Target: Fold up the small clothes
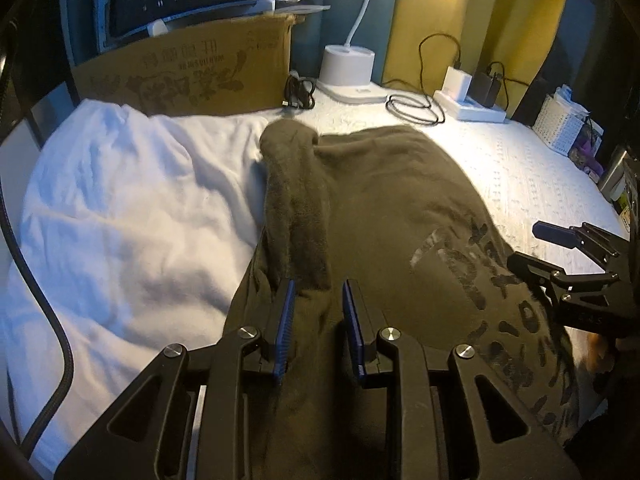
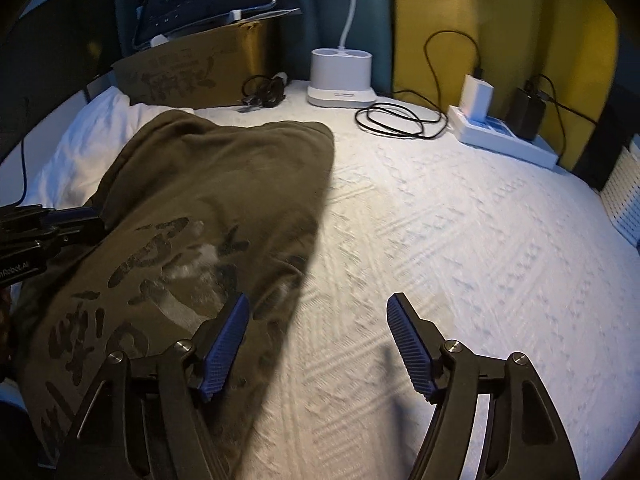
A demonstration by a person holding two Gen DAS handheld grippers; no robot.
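Left tongs (image 1: pixel 319 294) pinch a fold of the olive garment (image 1: pixel 392 208); right tongs (image 2: pixel 318 312) gape wide, holding nothing.

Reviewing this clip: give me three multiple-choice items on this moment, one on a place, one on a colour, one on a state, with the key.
1. Where does the crumpled white cloth lie, seen from the left wrist?
A left of the olive printed garment
B on top of it
C beside the lamp base

2. The gripper pads are:
A red
B blue
C white

3. The right gripper is:
A shut on the garment
B open, holding nothing
C out of view

Key: A, white cloth fills the left side; B, the ribbed pads are blue; B, jaws spread over the bedcover.
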